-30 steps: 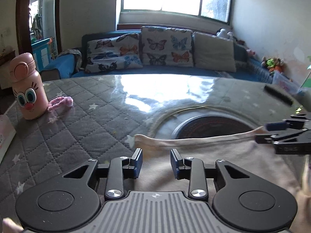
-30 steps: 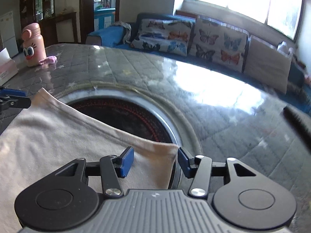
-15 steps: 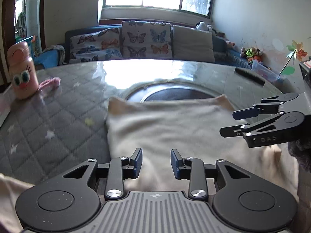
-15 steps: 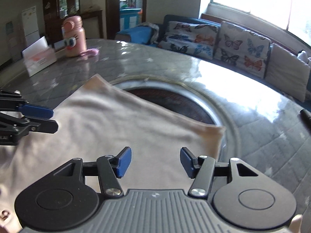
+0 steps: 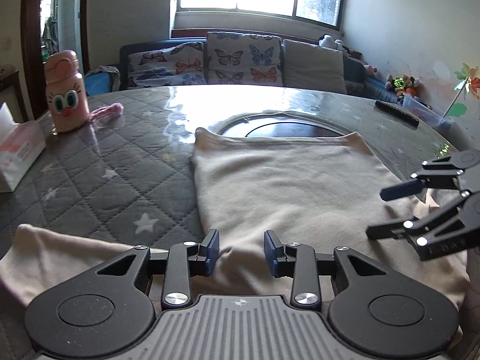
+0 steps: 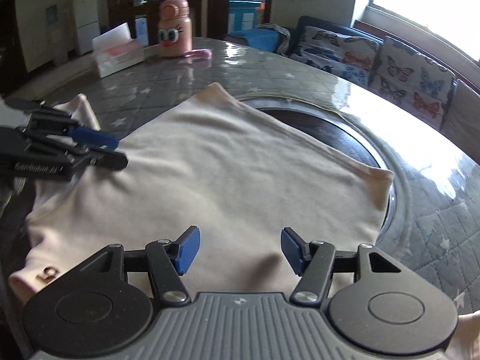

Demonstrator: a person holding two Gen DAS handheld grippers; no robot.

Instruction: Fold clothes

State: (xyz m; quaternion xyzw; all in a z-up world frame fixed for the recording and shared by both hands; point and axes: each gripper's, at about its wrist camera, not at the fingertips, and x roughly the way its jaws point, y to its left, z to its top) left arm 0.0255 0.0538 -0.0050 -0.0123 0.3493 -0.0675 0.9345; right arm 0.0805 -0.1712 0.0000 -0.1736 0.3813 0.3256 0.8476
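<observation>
Shirt (image 5: 288, 186) lies spread on the tabletop (image 5: 99, 174), one sleeve (image 5: 54, 249) out; folding looks barely begun; both grippers' fingers (image 6: 187, 249) apart, empty.

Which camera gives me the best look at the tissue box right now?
The right wrist view: the tissue box sits whole near the pink bottle. The left wrist view shows it cut off by the left edge of the frame.

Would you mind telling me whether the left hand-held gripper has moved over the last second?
Yes. The left hand-held gripper has drawn back toward the person: the cream garment's far edge, once just ahead of its fingertips, now lies well beyond them.
</observation>
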